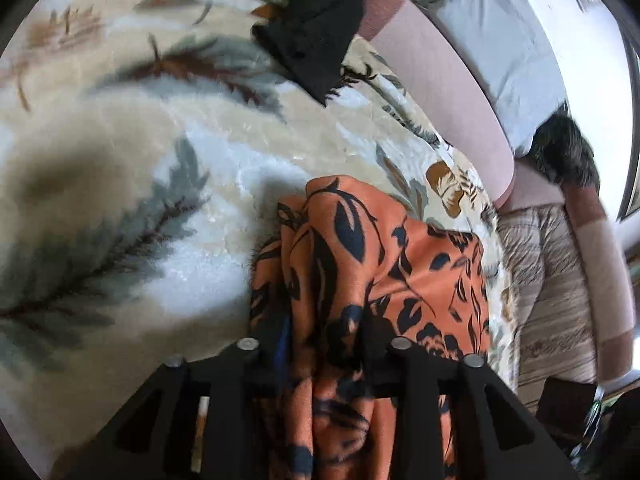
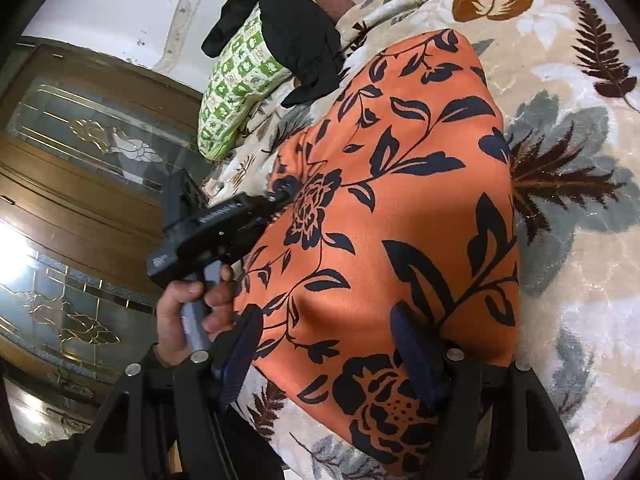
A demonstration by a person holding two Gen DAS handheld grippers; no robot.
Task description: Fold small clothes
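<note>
An orange cloth with black flowers (image 2: 400, 200) lies spread on the leaf-print bed cover (image 2: 580, 248). In the right wrist view a hand (image 2: 180, 312) holds my left gripper (image 2: 276, 200) at the cloth's left edge. In the left wrist view that cloth (image 1: 360, 264) runs bunched up between the fingers of my left gripper (image 1: 324, 340), which is shut on it and mostly hidden by it. My right gripper (image 2: 328, 344) stands open over the cloth's near edge. One of its fingers (image 2: 412, 352) rests on the cloth and the other is at the cloth's left border.
A black garment (image 2: 296, 28) lies on a green patterned pillow (image 2: 240, 88) at the far end of the bed. A pink headboard (image 1: 440, 92) and a dark furry thing (image 1: 564, 152) bound the bed. A wooden door with glass (image 2: 80, 140) is beside it.
</note>
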